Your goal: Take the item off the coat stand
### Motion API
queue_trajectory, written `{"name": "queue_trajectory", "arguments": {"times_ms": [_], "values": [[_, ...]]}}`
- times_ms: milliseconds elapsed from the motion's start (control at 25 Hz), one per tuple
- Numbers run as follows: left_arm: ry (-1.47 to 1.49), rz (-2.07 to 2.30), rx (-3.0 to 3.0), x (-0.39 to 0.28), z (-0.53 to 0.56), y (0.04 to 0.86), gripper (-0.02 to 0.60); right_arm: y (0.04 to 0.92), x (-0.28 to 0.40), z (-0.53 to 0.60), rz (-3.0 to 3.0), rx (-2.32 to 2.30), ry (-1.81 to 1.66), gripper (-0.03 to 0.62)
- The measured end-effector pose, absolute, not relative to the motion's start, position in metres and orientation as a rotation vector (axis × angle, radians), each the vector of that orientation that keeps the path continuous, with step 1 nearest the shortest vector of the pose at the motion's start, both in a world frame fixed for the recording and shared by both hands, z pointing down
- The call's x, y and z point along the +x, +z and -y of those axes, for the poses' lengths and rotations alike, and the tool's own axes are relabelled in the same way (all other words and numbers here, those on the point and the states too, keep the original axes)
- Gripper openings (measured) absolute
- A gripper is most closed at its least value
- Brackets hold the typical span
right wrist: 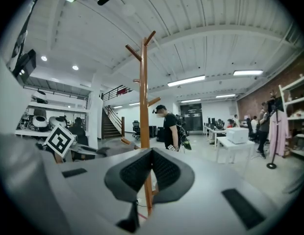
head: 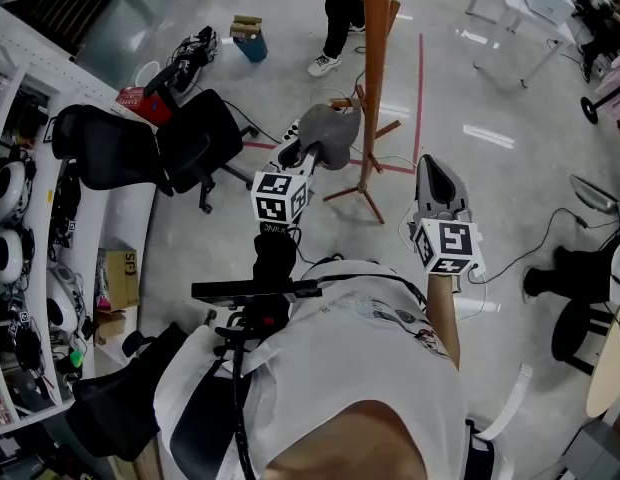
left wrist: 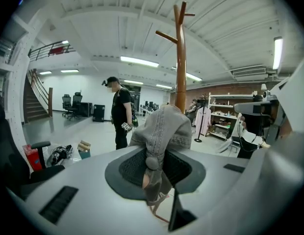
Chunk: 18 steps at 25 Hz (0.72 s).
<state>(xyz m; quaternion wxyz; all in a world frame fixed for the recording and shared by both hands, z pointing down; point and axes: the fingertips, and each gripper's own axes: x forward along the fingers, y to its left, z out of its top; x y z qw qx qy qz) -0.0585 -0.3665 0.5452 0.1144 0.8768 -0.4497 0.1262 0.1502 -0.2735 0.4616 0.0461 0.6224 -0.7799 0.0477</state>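
Item 1, coat stand [head: 375,78] [left wrist: 180,58] [right wrist: 143,92]: wooden pole with angled pegs, on splayed feet on the grey floor. I place everything else by it.

Item 2, grey cap [head: 332,130] [left wrist: 164,126]: a fabric cap with a button on its crown, hanging just beside the stand's pole on my left-hand side, at the height of the lower pegs. I cannot tell whether it touches a peg.

Item 3, left gripper [head: 312,148] [left wrist: 152,163]: clenched on the grey cap, with the fabric pinched between both dark pads and drooping below them. It points at the stand.

Item 4, right gripper [head: 437,168] [right wrist: 152,153]: to the right of the stand and apart from it. Its pad tips meet with nothing between them, and it faces the pole.

Item 5, bystander [head: 340,18] [left wrist: 120,114] [right wrist: 169,126]: dark clothing, white shoes, standing beyond the stand.

Item 6, black office chair [head: 180,148]: well left of the stand, by the white shelving.

Item 7, white table [head: 515,8] [right wrist: 235,141]: well beyond the stand, to its right.
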Motion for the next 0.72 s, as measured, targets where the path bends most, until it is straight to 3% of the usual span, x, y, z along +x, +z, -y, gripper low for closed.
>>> {"name": "queue_trajectory", "arguments": {"times_ms": [720], "values": [[0.192,1.602,2.47,-0.134,0.345,0.485,0.087,0.448,0.115,0.287,2.501,1.781,0.104,0.005]]}}
